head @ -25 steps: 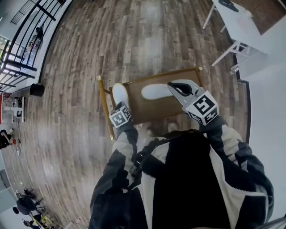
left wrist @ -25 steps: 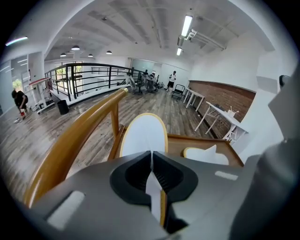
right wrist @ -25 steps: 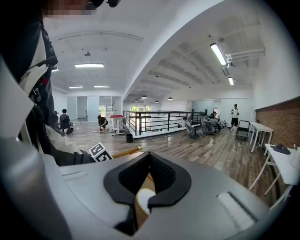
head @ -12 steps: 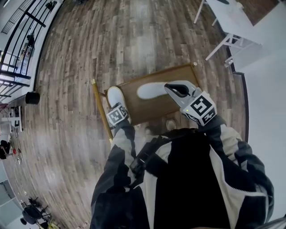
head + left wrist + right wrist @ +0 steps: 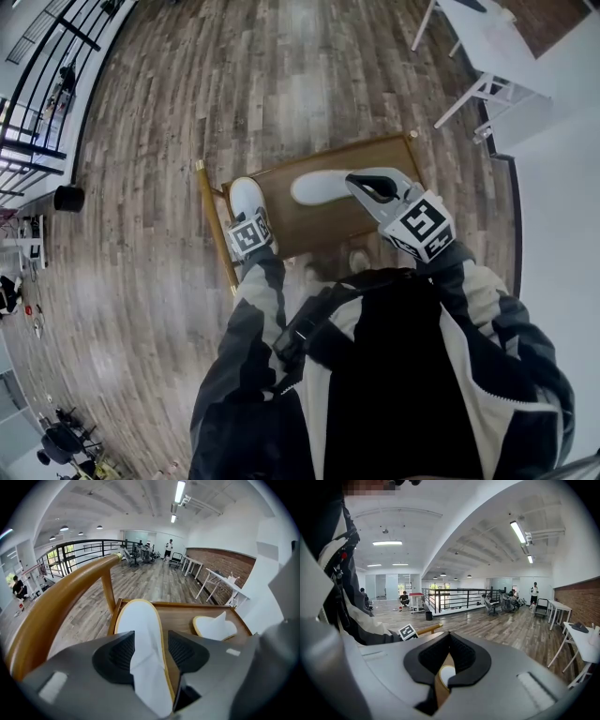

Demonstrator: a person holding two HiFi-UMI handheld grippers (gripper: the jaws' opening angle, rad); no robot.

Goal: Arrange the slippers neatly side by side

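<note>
Two slippers, barely moved in the past second, lie apart on the desk (image 5: 314, 232): left gripper (image 5: 151, 641) clamped on the left slipper (image 5: 246, 195), right gripper (image 5: 449, 637) closed, empty, over the other slipper (image 5: 319, 187). Pairing looks undone.

Ceiling strip lights (image 5: 179, 491) and daylight from far windows (image 5: 55, 560) fill the hall brightly and evenly; shadows are faint. The plank floor (image 5: 281, 84) carries a pale sheen, and the white slipper (image 5: 138, 620) nearly blows out. Fisheye lenses bend all views; both gripper views darken at the corners. The left gripper (image 5: 151, 633) and right gripper (image 5: 449, 639) loom soft, out of focus.
</note>
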